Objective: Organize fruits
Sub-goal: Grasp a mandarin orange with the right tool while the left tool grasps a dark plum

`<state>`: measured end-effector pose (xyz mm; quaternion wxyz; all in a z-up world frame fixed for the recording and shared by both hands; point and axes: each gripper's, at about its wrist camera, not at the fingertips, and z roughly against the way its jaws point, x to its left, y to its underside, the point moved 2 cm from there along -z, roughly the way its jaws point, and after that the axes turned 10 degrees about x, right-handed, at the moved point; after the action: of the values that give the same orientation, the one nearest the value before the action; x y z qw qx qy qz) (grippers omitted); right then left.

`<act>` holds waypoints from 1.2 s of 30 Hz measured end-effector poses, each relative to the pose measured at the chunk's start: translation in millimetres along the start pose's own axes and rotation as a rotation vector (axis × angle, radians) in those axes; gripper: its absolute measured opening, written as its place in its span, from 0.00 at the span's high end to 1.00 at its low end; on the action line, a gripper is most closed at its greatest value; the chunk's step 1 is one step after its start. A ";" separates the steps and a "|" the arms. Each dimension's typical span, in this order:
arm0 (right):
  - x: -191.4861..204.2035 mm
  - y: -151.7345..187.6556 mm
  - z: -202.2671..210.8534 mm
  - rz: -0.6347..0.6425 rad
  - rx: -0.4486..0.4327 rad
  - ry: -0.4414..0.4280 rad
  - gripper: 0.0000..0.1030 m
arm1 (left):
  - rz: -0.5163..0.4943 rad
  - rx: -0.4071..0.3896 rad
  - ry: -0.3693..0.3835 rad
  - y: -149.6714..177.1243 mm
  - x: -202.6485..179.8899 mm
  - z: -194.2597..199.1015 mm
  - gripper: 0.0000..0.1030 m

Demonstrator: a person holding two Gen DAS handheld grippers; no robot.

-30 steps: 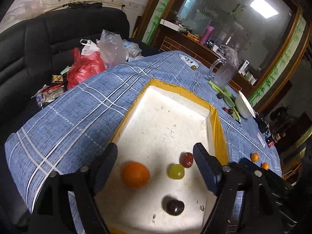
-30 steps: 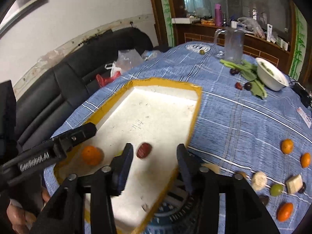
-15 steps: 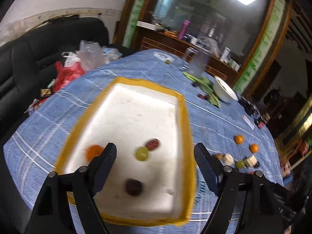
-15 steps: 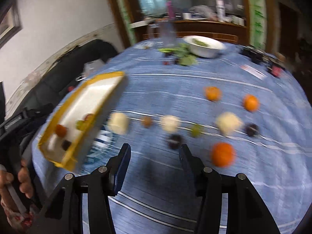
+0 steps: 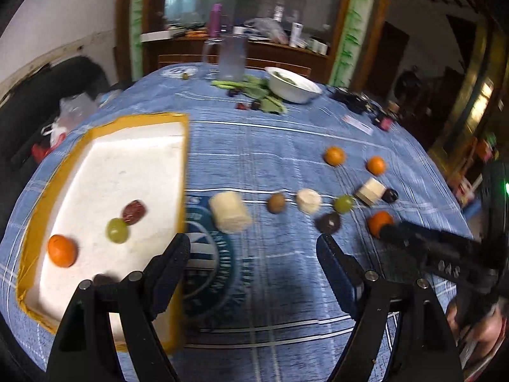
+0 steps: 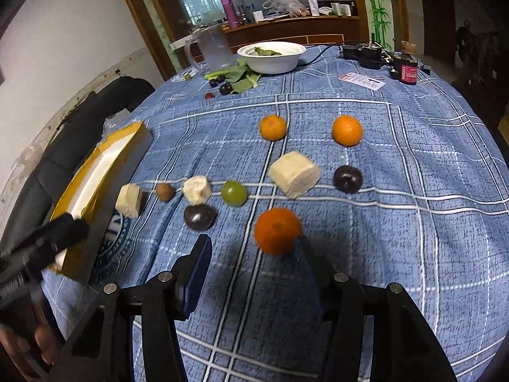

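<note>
Right gripper: jaws spread wide, nothing between them, low over the blue plaid tablecloth. Nearest orange sits at 12 o'clock, just beyond the right fingertip; whether they touch cannot be told. Dark plum at 11 o'clock, green grape beyond it. Bare cloth between the fingers and out toward 3 o'clock.

Left gripper: jaws spread, empty, straddling the tray's right rim and the printed round emblem. Yellow-edged white tray lies at 10 o'clock; inside are an orange, a green grape touching a dark red fruit, and a dark fruit mostly hidden behind the left finger. The tray's far half is bare.

Loose row on cloth, 12 to 2 o'clock: pale cylinder chunk just beside the tray rim, small brown fruit, further pieces blurred. White bowl near the far table edge, well apart.
</note>
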<state>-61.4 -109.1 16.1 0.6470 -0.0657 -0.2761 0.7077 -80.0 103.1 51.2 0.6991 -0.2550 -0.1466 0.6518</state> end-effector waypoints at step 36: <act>-15.6 -22.9 -36.5 0.048 -0.005 0.133 0.63 | -0.115 0.113 0.220 -30.7 -59.0 -93.4 0.65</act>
<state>-22.4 -112.6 -7.7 0.6465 -0.1208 -0.2326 0.7165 -10.4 28.9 -1.7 0.7604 -0.2765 -0.0466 0.5859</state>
